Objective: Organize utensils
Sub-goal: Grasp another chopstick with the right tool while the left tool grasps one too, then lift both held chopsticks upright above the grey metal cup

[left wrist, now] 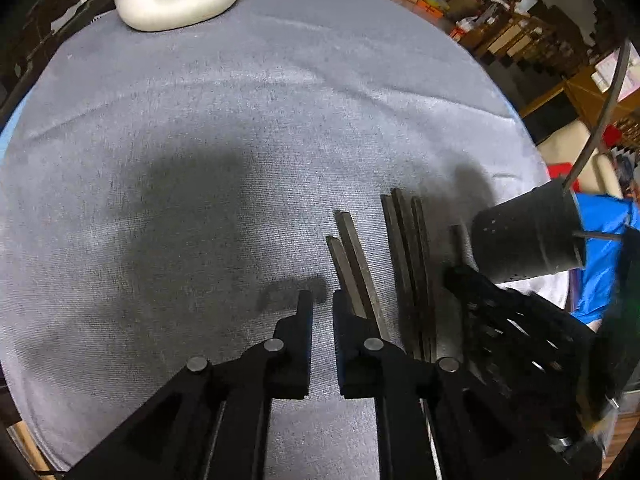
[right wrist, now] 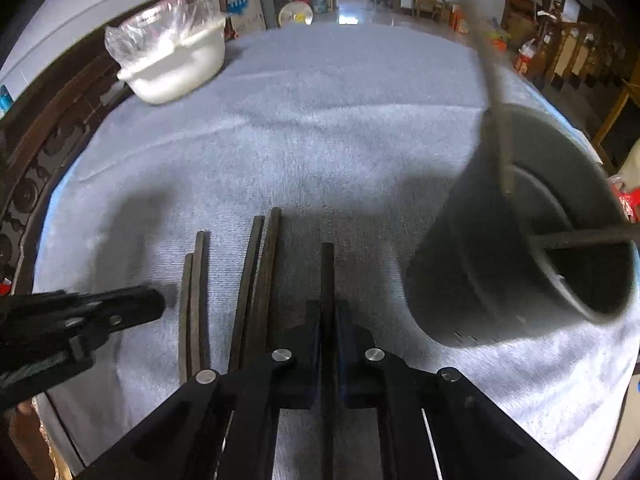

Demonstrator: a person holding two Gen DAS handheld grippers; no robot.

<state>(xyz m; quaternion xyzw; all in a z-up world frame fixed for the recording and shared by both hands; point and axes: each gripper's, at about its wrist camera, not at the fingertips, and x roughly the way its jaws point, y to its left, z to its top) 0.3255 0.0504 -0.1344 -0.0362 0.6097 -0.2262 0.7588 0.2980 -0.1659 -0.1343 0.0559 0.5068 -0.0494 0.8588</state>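
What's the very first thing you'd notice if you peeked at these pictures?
The dark chopsticks lying in a row on the grey tablecloth, with the right gripper pinching a single chopstick. Just right of them a black holder cup leans over with two sticks already in it. Far off at the table's back left sits a white tub.

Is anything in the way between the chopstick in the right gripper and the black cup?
No. The right hand-held gripper holds one chopstick, and only bare cloth lies between it and the tilted cup.
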